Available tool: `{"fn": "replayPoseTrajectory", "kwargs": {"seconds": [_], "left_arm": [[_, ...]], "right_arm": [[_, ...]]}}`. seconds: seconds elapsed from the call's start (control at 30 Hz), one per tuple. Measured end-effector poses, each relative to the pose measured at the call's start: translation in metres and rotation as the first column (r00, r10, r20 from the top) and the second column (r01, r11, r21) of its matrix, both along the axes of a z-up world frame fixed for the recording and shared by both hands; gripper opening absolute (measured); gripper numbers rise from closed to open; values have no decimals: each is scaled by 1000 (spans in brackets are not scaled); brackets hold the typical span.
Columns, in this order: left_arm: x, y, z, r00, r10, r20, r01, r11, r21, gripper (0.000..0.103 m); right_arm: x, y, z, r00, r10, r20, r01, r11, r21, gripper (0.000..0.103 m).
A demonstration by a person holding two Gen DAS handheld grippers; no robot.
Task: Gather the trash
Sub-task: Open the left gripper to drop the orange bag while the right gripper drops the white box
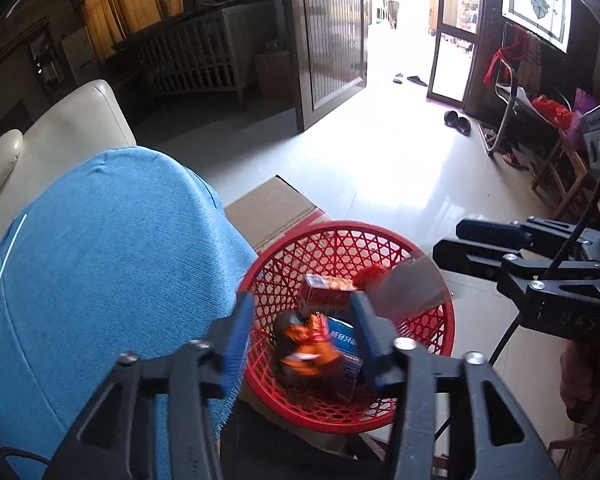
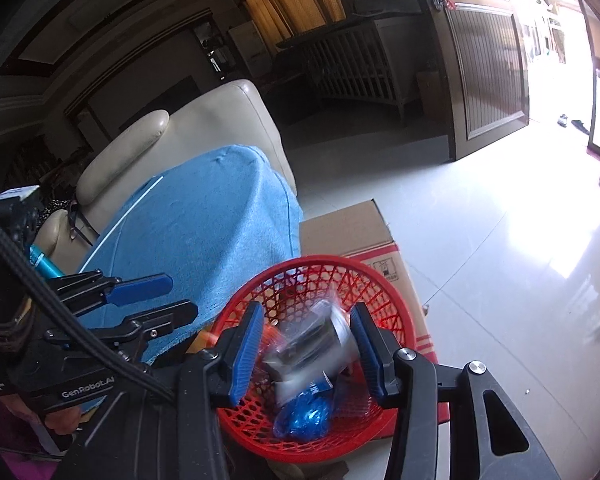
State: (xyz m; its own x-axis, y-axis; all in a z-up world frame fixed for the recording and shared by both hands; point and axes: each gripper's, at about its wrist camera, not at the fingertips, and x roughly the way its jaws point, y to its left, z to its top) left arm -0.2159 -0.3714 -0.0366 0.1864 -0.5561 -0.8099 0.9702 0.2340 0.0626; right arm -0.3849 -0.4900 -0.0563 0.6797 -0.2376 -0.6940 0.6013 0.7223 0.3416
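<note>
Trash lies in a red mesh basket (image 1: 432, 344), which rests on a cardboard box (image 1: 272, 208) beside a bench covered by a blue cloth (image 1: 112, 264). In the left wrist view the left hand-held gripper (image 1: 300, 336) hangs over the basket with its blue-padded jaws spread wide and nothing between the pads; below them, blurred, an orange wrapper (image 1: 310, 346) lies inside the basket, next to a blue packet (image 1: 344, 340) and a small orange and white carton (image 1: 326, 292). A greyish blurred sheet (image 1: 408, 288) shows at the basket's far right side. The right hand-held gripper (image 1: 446, 242) enters from the right, above the basket's rim; whether it is parted cannot be told from here.

In the right wrist view the right hand-held gripper (image 2: 306, 350) is likewise spread wide above the red basket (image 2: 388, 292), gripping nothing. Between and below its pads a blurred grey and white wrapper (image 2: 312, 344) appears over the basket, with a crumpled blue wrapper (image 2: 304, 418) lying under it on the mesh. The left hand-held gripper (image 2: 180, 296) shows at the left, jaws apart, by the blue cloth (image 2: 204, 220). A cream sofa (image 2: 220, 120) stands behind the bench.
</note>
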Motion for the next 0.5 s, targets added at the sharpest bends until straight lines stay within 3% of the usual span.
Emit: {"fn": "replayPoseTrajectory", "kwargs": {"seconds": [0.27, 0.5], "left_arm": [[10, 17, 10, 999, 40, 22, -39, 999, -23, 59], [20, 45, 34, 989, 116, 90, -107, 990, -93, 71]], "right_arm": [[6, 5, 3, 1000, 9, -3, -9, 1000, 15, 49], [16, 19, 17, 999, 38, 3, -38, 999, -18, 49]]}}
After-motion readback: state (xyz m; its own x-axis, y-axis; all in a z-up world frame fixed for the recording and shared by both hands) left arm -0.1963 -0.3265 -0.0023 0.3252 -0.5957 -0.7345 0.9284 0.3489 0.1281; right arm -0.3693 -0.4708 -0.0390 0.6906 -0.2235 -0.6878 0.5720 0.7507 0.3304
